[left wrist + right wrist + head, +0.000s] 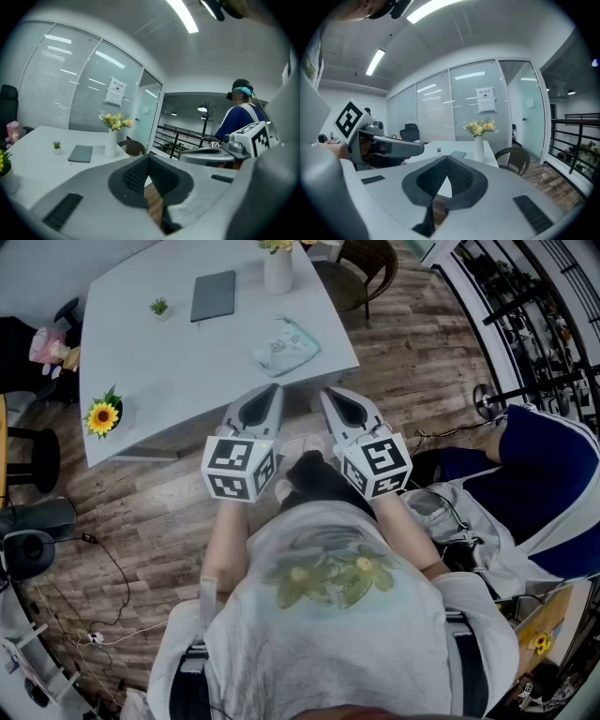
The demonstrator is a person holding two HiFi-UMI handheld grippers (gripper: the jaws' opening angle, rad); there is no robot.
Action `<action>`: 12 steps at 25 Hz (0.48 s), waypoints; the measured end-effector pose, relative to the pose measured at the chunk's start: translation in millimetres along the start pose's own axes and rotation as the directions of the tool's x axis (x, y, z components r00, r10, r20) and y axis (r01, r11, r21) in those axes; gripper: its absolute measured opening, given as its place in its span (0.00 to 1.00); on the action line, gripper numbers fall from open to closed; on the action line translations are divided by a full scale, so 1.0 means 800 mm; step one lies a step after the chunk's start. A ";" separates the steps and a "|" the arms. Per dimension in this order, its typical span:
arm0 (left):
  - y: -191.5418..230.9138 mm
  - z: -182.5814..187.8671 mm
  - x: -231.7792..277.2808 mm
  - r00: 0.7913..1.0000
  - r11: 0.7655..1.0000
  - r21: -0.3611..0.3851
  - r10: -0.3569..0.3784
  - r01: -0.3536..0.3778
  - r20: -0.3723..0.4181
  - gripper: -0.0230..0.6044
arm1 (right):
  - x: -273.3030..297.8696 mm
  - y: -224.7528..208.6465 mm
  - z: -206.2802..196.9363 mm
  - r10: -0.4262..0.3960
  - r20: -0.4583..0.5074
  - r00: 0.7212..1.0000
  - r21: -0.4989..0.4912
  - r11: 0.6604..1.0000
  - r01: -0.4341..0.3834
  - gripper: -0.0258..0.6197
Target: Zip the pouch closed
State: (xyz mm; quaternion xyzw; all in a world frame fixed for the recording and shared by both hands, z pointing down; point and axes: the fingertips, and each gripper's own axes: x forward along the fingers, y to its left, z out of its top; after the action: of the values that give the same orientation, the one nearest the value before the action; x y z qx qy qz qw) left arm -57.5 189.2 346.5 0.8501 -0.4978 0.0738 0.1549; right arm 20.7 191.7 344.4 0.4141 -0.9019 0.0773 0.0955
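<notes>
While both claws sit side by side in front of the person's chest, we start with the head view. The left gripper (272, 390) and the right gripper (328, 393) point at the near edge of a white table (141, 362). Neither touches the pouch (286, 346). The pouch lies flat on the table close to its near right corner, just beyond the claw tips. It is pale mint green with a faint print, soft and a little rumpled, one end tapering toward the corner. From here we cannot tell whether its zip is open or closed. Farther back on the table we log a grey notebook (214, 295), a small potted plant (159, 307) and a white vase (278, 270). A sunflower (102, 415) stands at the table's left edge. The floor (412, 362) is wood plank.

In the left gripper view, the two dark ribbed pads meet at the tip: this claw is clenched with nothing in it. Past it we see the vase with yellow flowers, the notebook and the plant. The right gripper shows at the right, with a person in blue behind it.

In the right gripper view, the pads are likewise pressed together and hold nothing. The vase and a brown chair (513, 161) stand beyond, and the left gripper shows at the left.
</notes>
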 end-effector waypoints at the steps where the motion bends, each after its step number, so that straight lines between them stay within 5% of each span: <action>1: -0.002 0.001 0.000 1.000 1.000 0.005 -0.001 0.001 0.000 0.04 | -0.001 -0.001 0.001 -0.001 0.002 1.000 0.002 1.000 0.001 0.07; 12: -0.010 0.002 0.008 0.999 0.999 0.023 -0.046 0.047 -0.013 0.04 | 0.000 -0.005 -0.004 -0.002 -0.007 1.000 0.008 1.000 0.002 0.07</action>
State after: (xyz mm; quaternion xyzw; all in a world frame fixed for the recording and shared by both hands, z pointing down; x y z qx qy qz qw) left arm -47.7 187.2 345.2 0.8627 -0.4760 0.0814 0.1499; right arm 23.8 189.7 348.1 0.4151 -0.9008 0.0822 0.0972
